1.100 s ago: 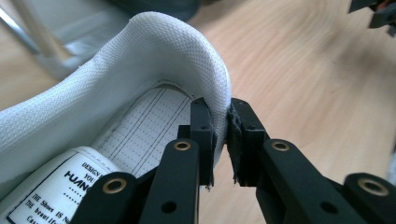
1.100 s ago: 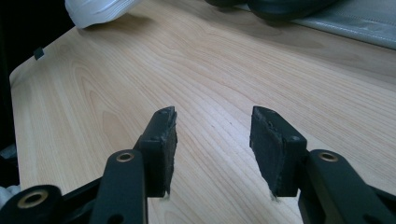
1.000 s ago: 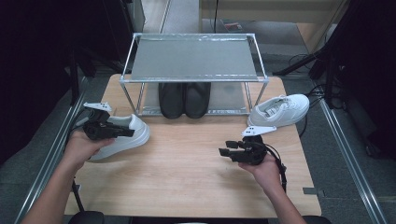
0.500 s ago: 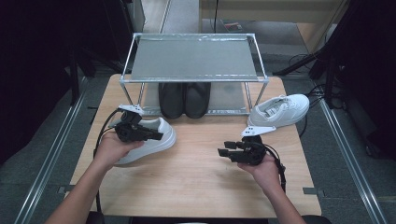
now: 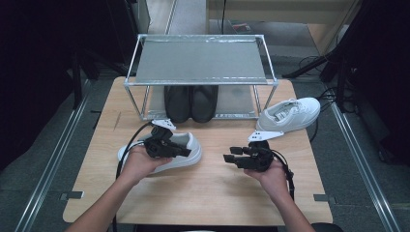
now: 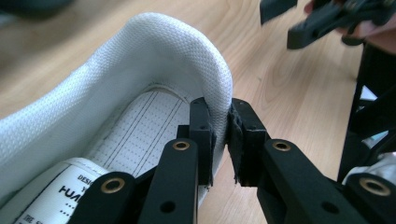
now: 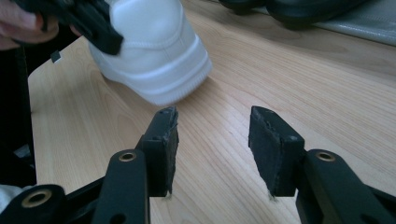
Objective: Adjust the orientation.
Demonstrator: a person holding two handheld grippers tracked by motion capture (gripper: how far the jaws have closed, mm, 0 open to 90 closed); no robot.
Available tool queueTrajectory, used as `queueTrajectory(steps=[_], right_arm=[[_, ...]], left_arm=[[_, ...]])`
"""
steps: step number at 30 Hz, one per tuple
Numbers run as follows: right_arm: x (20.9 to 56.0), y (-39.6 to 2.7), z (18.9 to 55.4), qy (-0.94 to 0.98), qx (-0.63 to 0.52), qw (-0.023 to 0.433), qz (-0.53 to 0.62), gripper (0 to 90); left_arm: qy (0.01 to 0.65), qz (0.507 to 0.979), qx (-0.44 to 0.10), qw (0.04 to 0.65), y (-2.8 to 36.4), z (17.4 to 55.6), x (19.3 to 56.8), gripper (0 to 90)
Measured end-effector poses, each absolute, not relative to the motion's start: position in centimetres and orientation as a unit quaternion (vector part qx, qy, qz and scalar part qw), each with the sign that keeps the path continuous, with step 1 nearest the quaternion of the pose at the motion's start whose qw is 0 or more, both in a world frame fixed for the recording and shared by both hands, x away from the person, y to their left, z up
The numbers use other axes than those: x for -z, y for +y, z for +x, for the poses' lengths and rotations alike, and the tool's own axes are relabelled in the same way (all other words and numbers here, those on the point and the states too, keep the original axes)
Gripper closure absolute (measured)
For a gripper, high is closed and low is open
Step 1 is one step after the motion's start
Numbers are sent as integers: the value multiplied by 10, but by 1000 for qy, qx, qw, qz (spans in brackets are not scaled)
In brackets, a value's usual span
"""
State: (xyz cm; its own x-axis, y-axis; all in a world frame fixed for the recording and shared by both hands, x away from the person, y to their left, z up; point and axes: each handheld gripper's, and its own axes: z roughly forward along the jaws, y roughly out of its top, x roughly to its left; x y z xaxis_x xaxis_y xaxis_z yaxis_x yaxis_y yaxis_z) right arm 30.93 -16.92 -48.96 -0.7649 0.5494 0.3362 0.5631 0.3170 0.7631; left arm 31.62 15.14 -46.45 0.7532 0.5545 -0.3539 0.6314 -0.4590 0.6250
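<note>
One claw (image 6: 219, 135) pinching sneaker (image 6: 140, 93) collar (mid-table)

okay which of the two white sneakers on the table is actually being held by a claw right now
The white sneaker near the table's front left: the left claw pinches its collar wall between its pads. The other white sneaker sits untouched at the right of the rack.

Middle of table (image 5: 212, 188): bare wood between left gripper (image 5: 186, 152) and right gripper (image 5: 226, 157), easy to pass through.
Back edge: metal rack (image 5: 200, 63) blocks it, black shoes (image 5: 191, 102) jammed under the shelf.
Right rear corner: taken up by second white sneaker (image 5: 290, 114).
Left side: held white sneaker (image 5: 186, 155) in the way.
Front strip: open, just forearms there.
</note>
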Motion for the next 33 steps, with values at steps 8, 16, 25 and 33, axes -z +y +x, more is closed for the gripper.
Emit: queueTrajectory(steps=[8, 16, 25, 33], right_arm=[[490, -165, 311, -811, 477, 1, -339, 540], [487, -156, 313, -815, 479, -8, -327, 571], [488, -135, 327, -820, 472, -5, -324, 751], [488, -111, 345, -828, 463, 11, -316, 900]], left_arm=[[350, 843, 58, 405, 151, 318, 472, 718], [359, 835, 44, 415, 166, 307, 465, 623], [370, 826, 8, 426, 192, 283, 451, 815], [429, 793, -18, 431, 226, 264, 461, 900]])
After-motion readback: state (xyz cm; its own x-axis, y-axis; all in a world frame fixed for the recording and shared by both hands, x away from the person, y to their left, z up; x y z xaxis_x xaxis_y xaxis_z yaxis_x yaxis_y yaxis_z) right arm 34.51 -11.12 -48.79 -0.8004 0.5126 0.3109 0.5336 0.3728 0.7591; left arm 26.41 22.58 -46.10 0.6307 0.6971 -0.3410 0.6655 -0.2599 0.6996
